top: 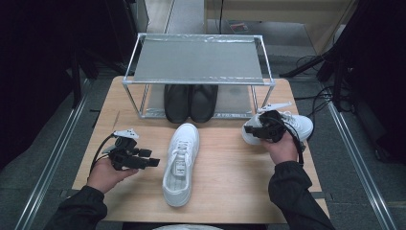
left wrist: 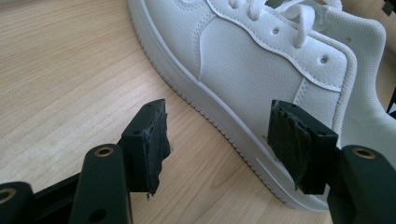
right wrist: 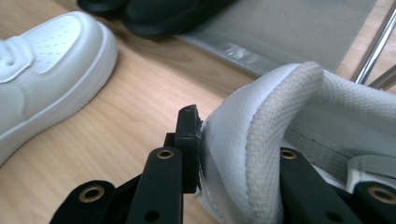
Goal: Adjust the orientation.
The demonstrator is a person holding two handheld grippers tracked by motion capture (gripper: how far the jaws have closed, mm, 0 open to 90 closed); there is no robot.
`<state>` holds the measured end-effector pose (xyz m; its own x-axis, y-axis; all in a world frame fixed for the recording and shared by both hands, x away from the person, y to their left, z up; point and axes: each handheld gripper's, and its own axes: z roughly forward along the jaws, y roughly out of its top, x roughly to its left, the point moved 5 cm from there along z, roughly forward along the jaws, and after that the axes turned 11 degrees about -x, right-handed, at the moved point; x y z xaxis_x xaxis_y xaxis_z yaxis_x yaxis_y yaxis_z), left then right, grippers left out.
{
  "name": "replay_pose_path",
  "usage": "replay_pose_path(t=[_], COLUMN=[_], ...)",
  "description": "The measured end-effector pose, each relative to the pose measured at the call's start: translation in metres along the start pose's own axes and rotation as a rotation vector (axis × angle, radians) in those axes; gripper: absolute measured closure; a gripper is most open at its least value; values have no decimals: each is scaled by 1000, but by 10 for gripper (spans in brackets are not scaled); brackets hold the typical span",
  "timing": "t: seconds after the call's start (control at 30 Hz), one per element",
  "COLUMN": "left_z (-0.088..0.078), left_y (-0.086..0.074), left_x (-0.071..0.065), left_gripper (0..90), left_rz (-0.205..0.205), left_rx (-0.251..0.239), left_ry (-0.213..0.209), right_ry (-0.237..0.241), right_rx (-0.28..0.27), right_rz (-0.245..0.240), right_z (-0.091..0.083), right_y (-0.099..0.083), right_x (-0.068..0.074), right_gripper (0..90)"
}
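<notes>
A white sneaker [top: 181, 160] lies in the middle of the wooden table [top: 230, 182], toe toward the rack. My left gripper [top: 154, 162] rests just left of it, open, its jaws pointing at the shoe's side; in the left gripper view the gripper [left wrist: 224, 140] frames the sneaker's [left wrist: 252, 60] heel side without touching it. A second white sneaker [top: 299, 123] sits at the right. My right gripper [top: 270, 127] is shut on its heel collar [right wrist: 280, 107], with one jaw outside the gripper [right wrist: 238, 149] and the other inside the shoe.
A metal shoe rack [top: 198, 57] stands at the table's far side, with a pair of black shoes [top: 190, 101] on its lower shelf [right wrist: 289, 32]. Cables lie on the floor at the right. Metal rails run along both sides of the table.
</notes>
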<state>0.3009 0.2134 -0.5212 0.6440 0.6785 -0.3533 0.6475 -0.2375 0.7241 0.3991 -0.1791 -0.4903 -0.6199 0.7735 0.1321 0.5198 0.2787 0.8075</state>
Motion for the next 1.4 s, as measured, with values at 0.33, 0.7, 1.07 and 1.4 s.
replay_pose_path(t=[0.33, 0.7, 1.07, 1.4], left_z=[4, 8, 10, 10], left_y=[5, 10, 12, 11], left_x=[0, -1, -2, -2], left_gripper=[387, 387, 387, 387], left_rz=[9, 22, 33, 31], left_rx=[-2, 1, 5, 8], left_ry=[-10, -20, -20, -23], right_ry=[55, 129, 192, 308], right_rx=[19, 51, 134, 196], right_rz=[-22, -82, -170, -144], right_z=[-18, -17, 5, 12], right_y=[-4, -12, -31, -47], right_x=[45, 97, 140, 165], right_gripper=[740, 738, 746, 756])
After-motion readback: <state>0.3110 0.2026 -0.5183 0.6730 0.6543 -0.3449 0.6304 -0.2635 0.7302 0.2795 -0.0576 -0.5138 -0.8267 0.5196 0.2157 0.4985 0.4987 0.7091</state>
